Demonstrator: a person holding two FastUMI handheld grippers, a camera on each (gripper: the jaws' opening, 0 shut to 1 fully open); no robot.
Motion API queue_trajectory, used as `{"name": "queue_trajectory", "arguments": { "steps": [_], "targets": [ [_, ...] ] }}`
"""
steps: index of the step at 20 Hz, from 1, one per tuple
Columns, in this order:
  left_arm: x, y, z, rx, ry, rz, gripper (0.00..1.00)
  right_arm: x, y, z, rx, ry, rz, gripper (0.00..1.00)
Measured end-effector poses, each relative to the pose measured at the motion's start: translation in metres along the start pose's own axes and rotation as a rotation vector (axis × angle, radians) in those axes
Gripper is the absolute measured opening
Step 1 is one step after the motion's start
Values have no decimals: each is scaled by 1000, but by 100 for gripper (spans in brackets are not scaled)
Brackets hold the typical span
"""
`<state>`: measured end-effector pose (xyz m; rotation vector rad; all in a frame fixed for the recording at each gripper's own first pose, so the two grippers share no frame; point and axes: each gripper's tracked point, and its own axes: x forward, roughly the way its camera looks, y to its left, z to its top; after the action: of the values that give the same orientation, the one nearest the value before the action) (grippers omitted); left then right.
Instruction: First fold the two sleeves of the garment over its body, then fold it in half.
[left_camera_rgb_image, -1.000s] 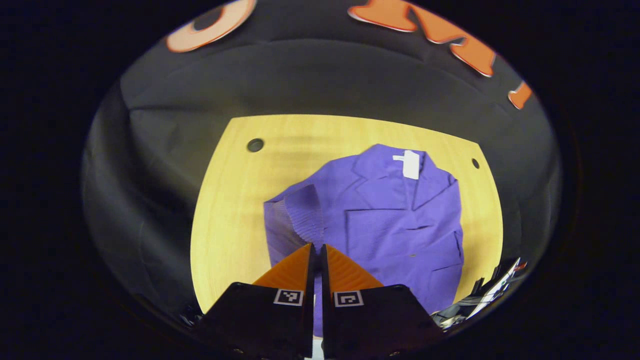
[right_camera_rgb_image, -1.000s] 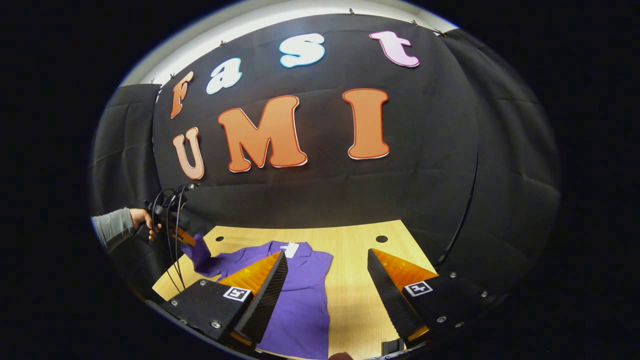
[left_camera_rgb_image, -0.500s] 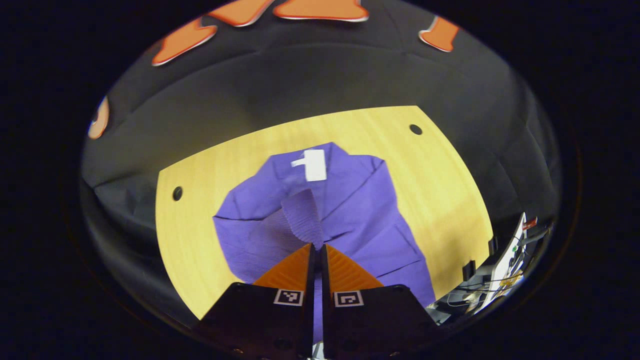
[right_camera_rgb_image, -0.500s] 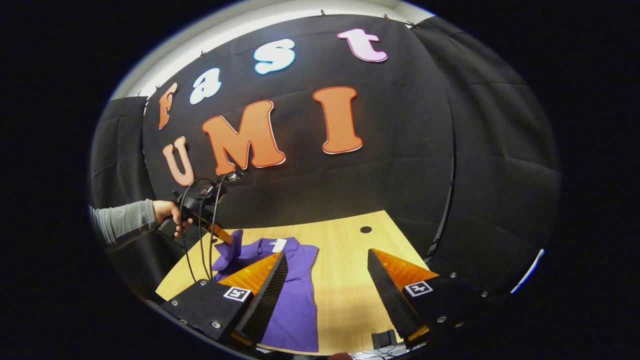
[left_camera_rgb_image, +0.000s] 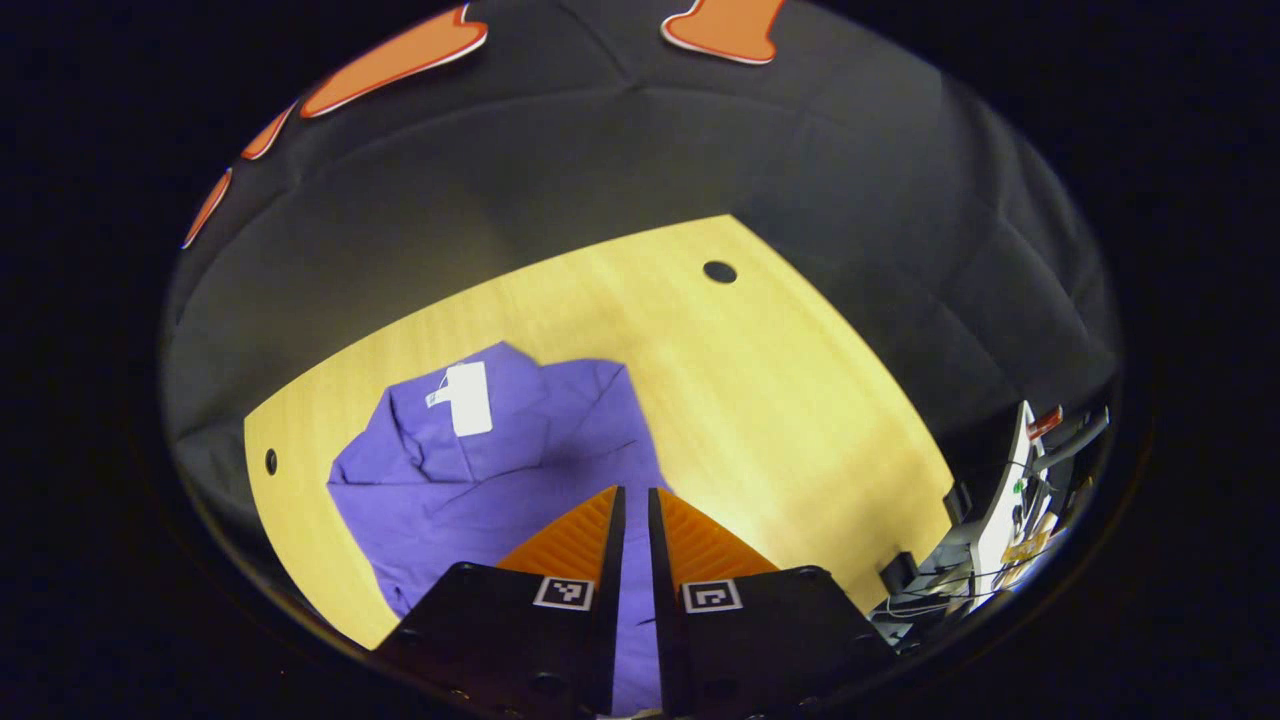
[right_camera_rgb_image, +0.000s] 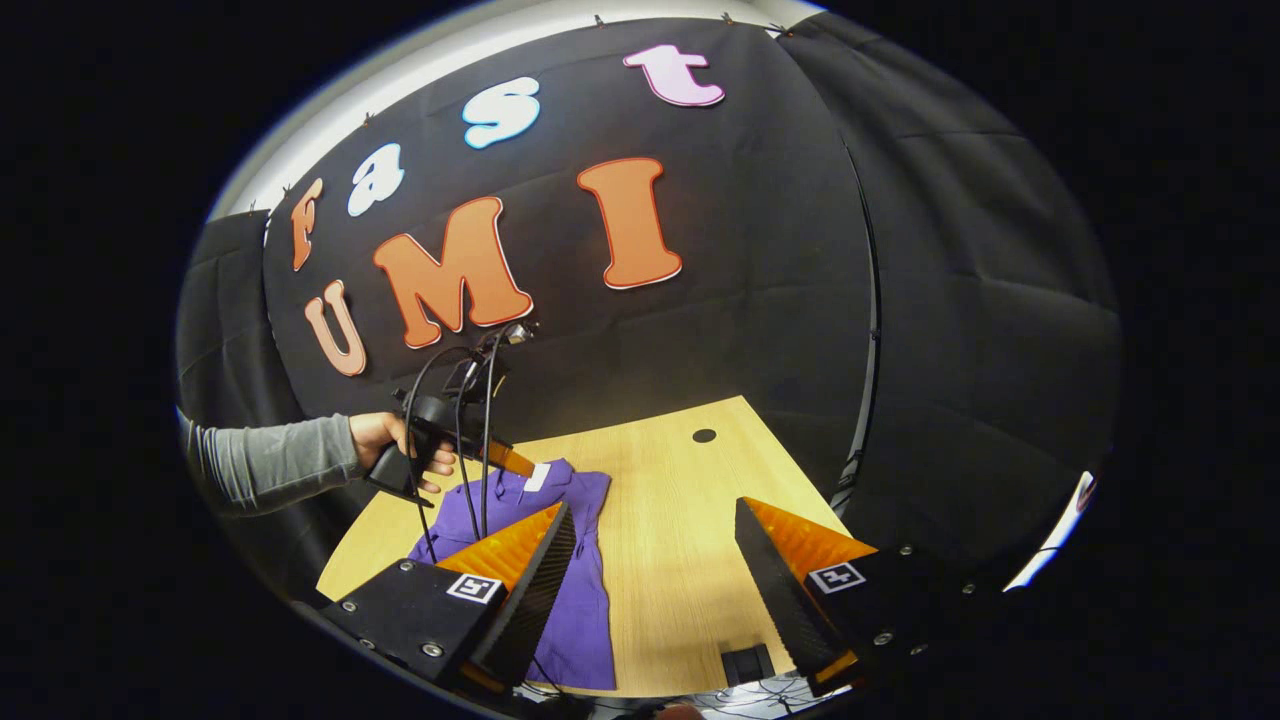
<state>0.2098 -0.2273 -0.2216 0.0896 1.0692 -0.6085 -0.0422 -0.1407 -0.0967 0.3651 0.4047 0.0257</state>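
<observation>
Left gripper view: left gripper (left_camera_rgb_image: 631, 500) nearly closed, whether pinching cloth unclear, over purple fabric garment (left_camera_rgb_image: 480, 470) on yellow wooden table (left_camera_rgb_image: 780, 400); right gripper (right_camera_rgb_image: 650, 540) wide, empty. Early release could unfold the sleeve.

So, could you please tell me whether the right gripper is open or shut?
Open: in the right gripper view, the right gripper has its fingers spread wide, nothing between them, above the table.

A purple garment (left_camera_rgb_image: 480, 480) with a white tag (left_camera_rgb_image: 468, 398) lies on a pale wood-grain table (left_camera_rgb_image: 780, 400).
</observation>
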Motion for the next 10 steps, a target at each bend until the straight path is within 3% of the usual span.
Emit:
{"name": "queue_trajectory", "arguments": {
  "steps": [4,7,10],
  "targets": [
    [-44,5,17,32,-200,-7,44,9,3,8,-25,-11,3,95],
    [-95,20,19,19,-349,40,87,24,21,23,-62,-37,19,95],
    [-148,39,6,-27,-458,99,88,38,50,37,-98,-77,53,95]
  ]
}}
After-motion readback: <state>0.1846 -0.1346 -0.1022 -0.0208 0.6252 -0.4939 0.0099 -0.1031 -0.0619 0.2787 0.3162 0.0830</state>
